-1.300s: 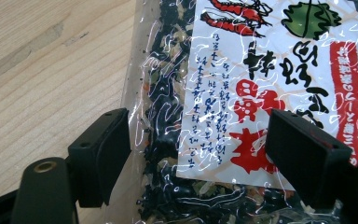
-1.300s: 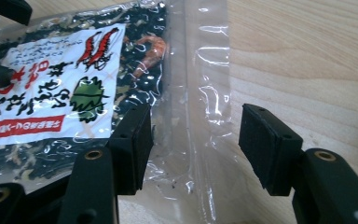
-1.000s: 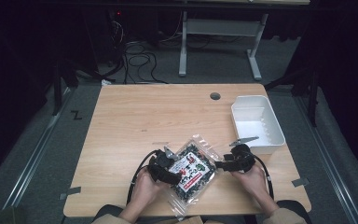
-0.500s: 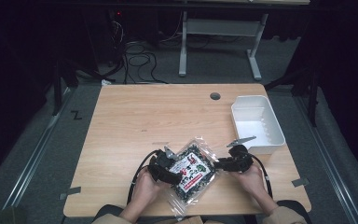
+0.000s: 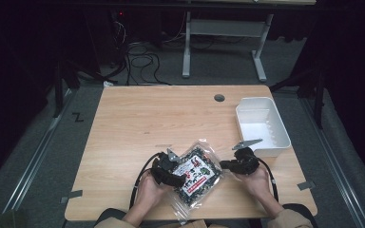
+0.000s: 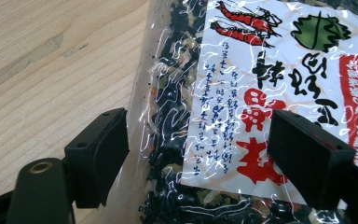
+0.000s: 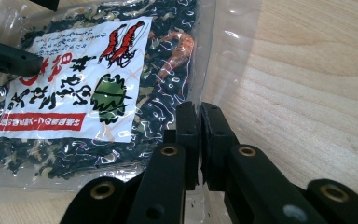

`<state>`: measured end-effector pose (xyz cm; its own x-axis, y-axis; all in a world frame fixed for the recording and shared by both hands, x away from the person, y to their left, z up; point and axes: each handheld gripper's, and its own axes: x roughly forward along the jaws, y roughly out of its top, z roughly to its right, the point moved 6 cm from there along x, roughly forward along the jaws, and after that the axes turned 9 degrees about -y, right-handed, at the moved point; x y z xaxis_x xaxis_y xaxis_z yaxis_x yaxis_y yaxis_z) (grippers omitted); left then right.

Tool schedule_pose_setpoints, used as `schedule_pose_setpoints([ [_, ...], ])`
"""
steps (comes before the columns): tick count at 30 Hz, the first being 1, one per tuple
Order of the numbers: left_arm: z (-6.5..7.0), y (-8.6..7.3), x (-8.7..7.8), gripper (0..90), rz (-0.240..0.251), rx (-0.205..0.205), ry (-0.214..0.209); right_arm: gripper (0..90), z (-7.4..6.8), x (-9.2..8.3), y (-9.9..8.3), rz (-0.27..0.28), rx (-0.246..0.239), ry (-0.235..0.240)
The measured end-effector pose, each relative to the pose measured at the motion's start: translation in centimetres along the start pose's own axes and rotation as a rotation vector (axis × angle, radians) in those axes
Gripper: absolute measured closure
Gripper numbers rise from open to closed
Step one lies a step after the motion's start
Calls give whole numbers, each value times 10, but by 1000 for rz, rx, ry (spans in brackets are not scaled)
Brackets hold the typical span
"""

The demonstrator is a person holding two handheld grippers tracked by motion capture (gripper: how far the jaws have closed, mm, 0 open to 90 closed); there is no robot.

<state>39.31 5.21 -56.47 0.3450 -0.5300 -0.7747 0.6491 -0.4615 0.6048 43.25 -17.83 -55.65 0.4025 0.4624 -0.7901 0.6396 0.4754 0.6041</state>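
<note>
In the high view a clear bag [image 5: 197, 173] of dried seaweed with a white printed label is seen lying flat on the table [image 5: 138, 123], between the left gripper [image 5: 177, 176] and the right gripper [image 5: 224, 165]. The left jaws are spread wide over the bag with its label between them, while the right jaws are nearly closed beside the bag's clear edge, with no grip to be made out, so the bag is judged not yet picked up. A white bin [image 5: 262, 126] stands beyond the right jaws, apart from the bag, and nothing is seen blocking the way between them.
</note>
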Motion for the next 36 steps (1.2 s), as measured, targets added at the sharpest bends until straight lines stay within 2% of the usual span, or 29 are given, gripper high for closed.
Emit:
schedule_pose_setpoints([
  [6, 0, 0, -1, 199, 10, -10, -7, 883, 0, -3, 4, 11, -8, -7],
  [16, -6, -1, -3, 195, 17, -37, 4, 893, 11, -27, 14, 58, -24, -50],
  [20, -7, -1, -5, 196, 26, -40, 5, 897, 16, -40, 21, 75, -31, -72],
  [27, -8, -1, -5, 203, 40, -49, -1, 900, 20, -63, 39, 104, -72, -106],
  [31, -8, 0, -7, 221, 55, -49, 0, 900, 19, -73, 49, 113, -93, -109],
  [36, -10, -1, -7, 227, 54, -48, 7, 900, 19, -81, 60, 127, -96, -101],
])
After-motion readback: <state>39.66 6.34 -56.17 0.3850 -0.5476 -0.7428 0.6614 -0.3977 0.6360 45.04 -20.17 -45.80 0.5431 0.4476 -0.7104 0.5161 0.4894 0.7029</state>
